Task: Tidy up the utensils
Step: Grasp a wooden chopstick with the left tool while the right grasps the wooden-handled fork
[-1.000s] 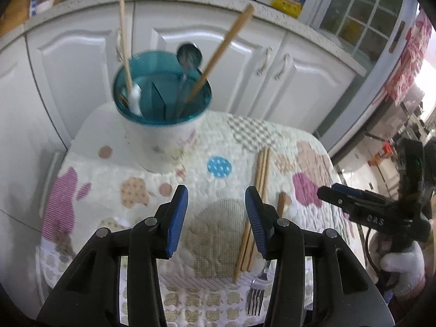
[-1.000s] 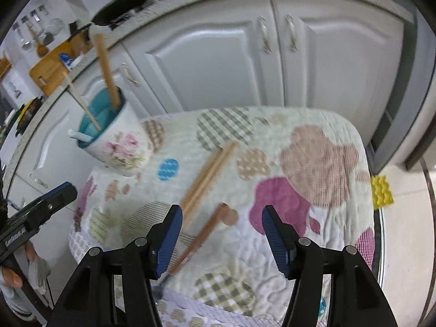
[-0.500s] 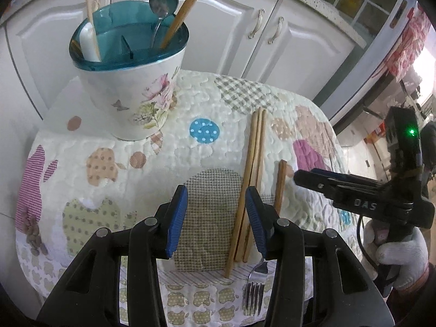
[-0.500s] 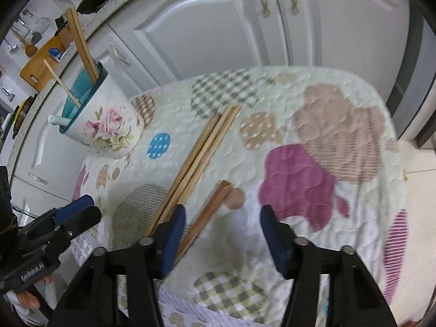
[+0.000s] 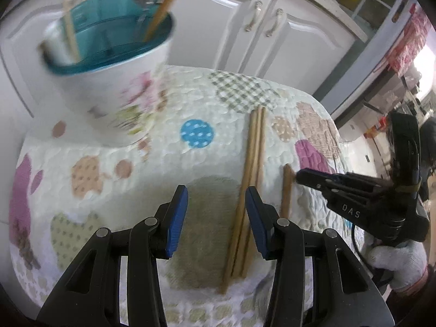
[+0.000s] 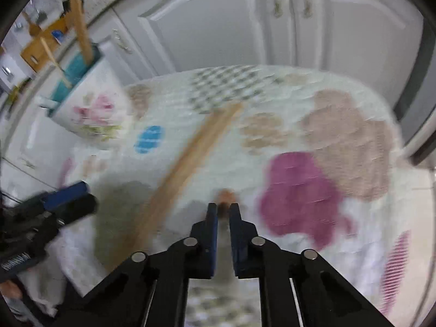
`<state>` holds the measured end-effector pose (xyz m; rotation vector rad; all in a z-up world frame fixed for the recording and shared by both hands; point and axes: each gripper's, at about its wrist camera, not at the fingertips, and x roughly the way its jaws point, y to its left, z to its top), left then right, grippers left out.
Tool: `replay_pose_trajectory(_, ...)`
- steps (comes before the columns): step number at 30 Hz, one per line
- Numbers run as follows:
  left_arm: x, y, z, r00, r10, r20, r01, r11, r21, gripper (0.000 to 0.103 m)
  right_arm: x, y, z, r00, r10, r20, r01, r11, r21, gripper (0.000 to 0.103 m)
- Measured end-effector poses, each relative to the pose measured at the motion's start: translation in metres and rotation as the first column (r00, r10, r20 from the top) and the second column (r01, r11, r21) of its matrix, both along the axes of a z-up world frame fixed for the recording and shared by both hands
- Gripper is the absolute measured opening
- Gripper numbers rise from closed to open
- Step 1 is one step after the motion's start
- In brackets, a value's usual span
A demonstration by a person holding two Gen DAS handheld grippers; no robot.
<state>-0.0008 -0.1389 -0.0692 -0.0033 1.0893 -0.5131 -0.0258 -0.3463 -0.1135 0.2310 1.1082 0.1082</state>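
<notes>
Since a second ago I've lowered both grippers; the right gripper [image 6: 223, 208] has clamped on the wooden fork handle [image 5: 286, 190] lying on the patterned cloth [image 5: 169, 163], beside the chopsticks [image 5: 249, 190]. My left gripper [image 5: 216, 219] hangs open, empty. The holder [image 5: 109, 81] stands behind.

The quilted cloth cover [image 5: 169, 147] looks soft, matt and puckered by stitching. On it lie smooth, pale wooden chopsticks [image 5: 252, 169], and near its far left corner stands a glossy white floral holder [image 5: 109, 92] with a shiny translucent teal plastic insert [image 5: 106, 35]. The cabinet doors [image 5: 218, 27] beyond are smooth, white and semi-gloss, with metal handles [image 5: 252, 19].
</notes>
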Motion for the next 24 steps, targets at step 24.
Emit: replay_pose_trajectory(24,0.063,-0.052,-0.034,0.999,0.017,-0.035,-0.014,0.996,0.084,0.030,-0.002,-0.038,0.005,0.997,-0.071,-0.022,0.075,0.968,0.240,0.033)
